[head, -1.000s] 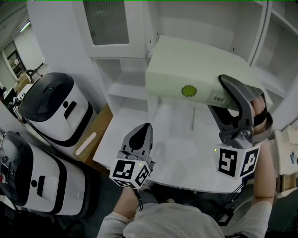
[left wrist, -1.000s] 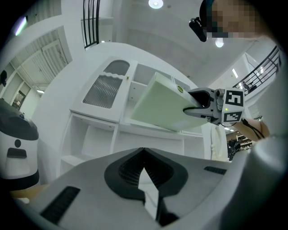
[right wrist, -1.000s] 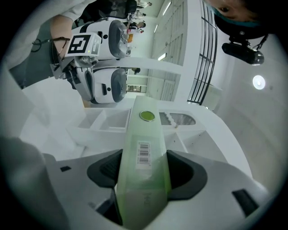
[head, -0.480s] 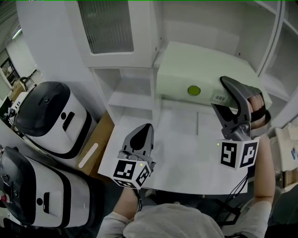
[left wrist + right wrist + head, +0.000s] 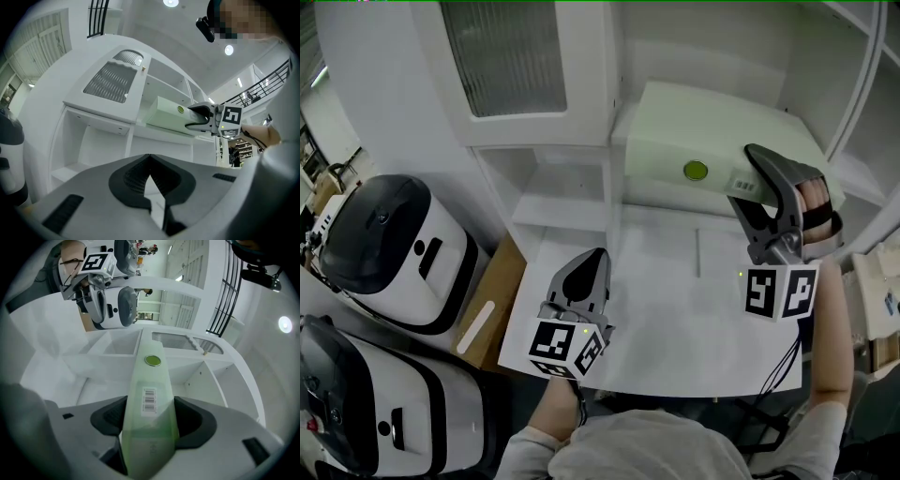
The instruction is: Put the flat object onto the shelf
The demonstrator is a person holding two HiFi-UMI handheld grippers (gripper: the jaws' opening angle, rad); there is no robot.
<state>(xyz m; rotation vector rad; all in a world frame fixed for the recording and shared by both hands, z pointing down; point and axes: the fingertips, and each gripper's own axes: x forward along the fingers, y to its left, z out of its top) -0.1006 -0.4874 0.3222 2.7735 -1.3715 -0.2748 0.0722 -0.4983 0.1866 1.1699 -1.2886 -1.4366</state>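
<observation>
A flat pale-green binder with a green round spot and a barcode label is held up in front of the white shelf unit. My right gripper is shut on the binder's spine end; in the right gripper view the binder runs straight out between the jaws. My left gripper hangs lower at the centre-left, shut with nothing in it. In the left gripper view its tips meet, with the binder beyond.
A white tabletop lies under both grippers. The shelf unit has a ribbed-glass cabinet door above open compartments. Two black-and-white machines and a cardboard box stand at the left on the floor.
The binder and my right gripper have risen slightly and shifted right toward the shelf compartments. The left gripper has stayed in place.
</observation>
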